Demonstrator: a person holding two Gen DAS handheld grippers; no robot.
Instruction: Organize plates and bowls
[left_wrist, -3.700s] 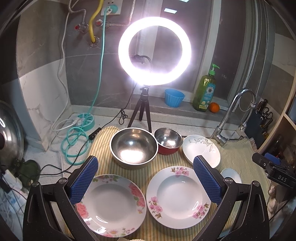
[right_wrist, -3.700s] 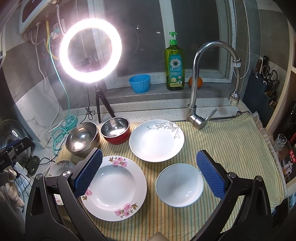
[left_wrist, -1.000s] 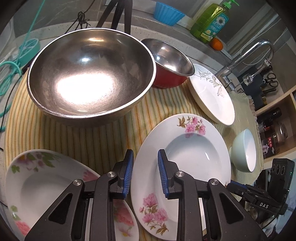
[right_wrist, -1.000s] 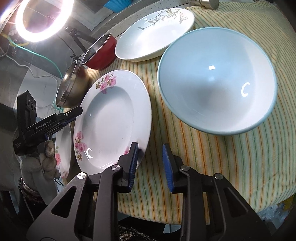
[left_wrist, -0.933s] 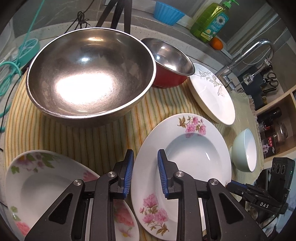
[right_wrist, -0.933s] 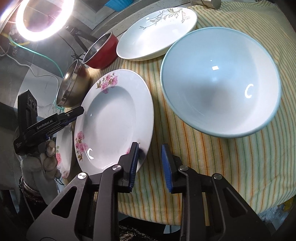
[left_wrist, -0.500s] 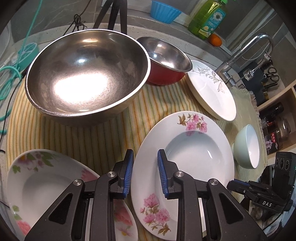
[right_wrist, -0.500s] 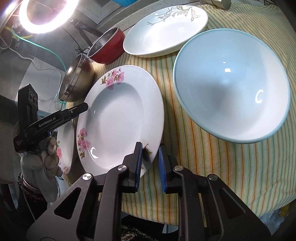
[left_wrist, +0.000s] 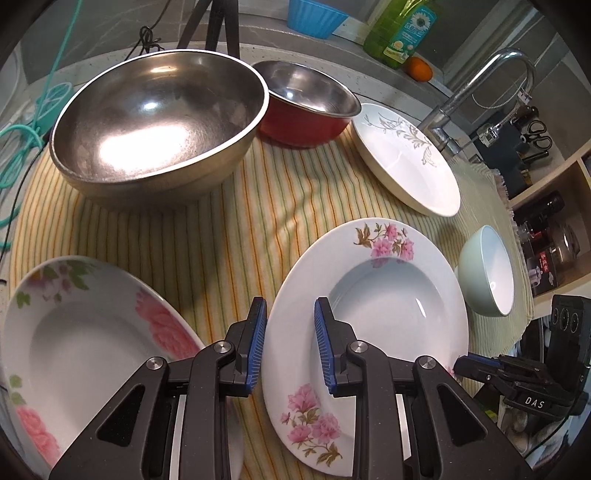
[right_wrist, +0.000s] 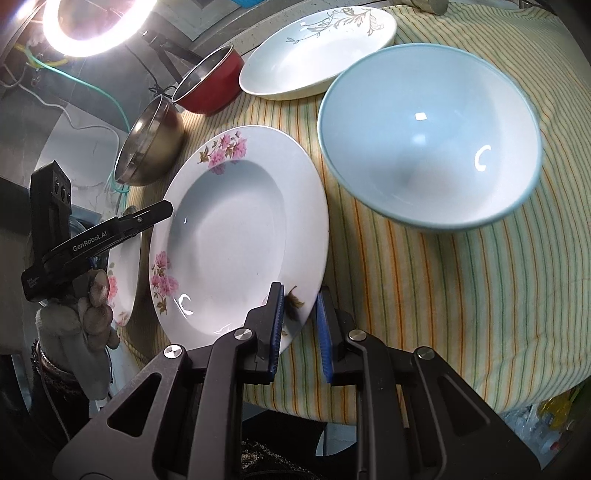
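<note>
Blue-padded right claw (right_wrist: 300, 325) tight on pink-flowered plate (right_wrist: 236, 229) rim.

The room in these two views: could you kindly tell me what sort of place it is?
Most likely a home kitchen counter: a tap stands behind the striped cloth, a bottle of dish soap sits on the ledge, and scissors hang in a holder.

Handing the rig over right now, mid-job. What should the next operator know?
Left gripper: narrow jaws astride the left rim of the pink-flower plate, apparently gripping it.
Right gripper: clamped on the same plate's near right rim.
Other pieces on the striped cloth: big-rose plate to the left; steel bowl and red bowl behind; leaf-pattern plate and pale blue bowl to the right.
Done: nothing stacked yet.
Left: probably set this plate onto another, then nest the bowls.
</note>
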